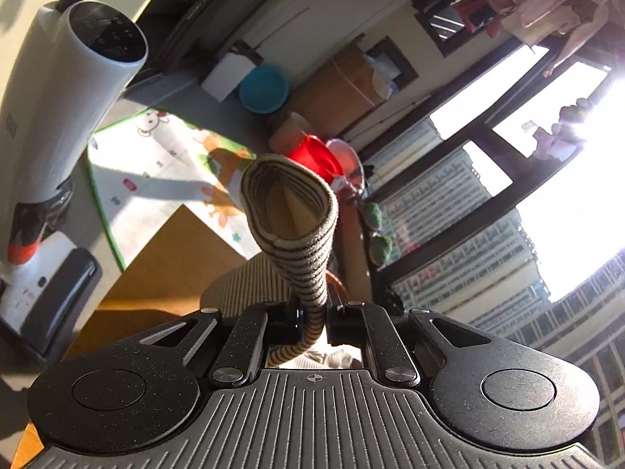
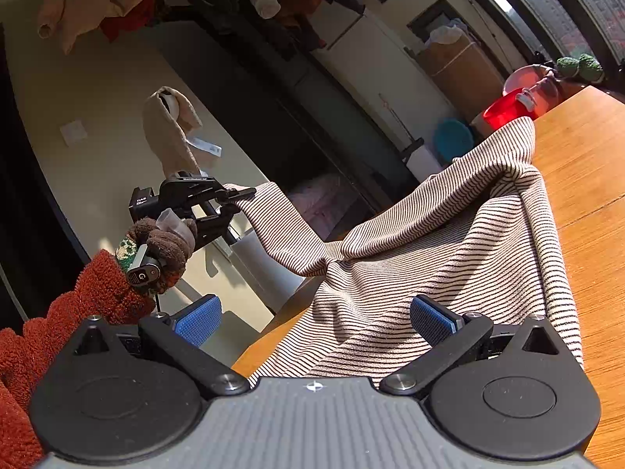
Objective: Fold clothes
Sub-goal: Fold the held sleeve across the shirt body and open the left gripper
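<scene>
My left gripper point(image 1: 314, 322) clenched the beige black-striped knit garment point(image 2: 429, 242), raised off the wooden bench point(image 2: 586, 179). My right gripper point(image 2: 314, 318) hung released, its blue fingers point(image 2: 197, 320) apart above the cloth.

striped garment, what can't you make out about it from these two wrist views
- Striped garment, right wrist view: the near part is hidden behind the open right gripper; its whole shape cannot be told.
- Left wrist view: past the shut left gripper only a rolled tube of the fabric shows; the gripper body covers what hangs below.
- Wooden table, right wrist view: cut off by the right edge.
- Window, left wrist view: glare washes out what is beyond.
</scene>
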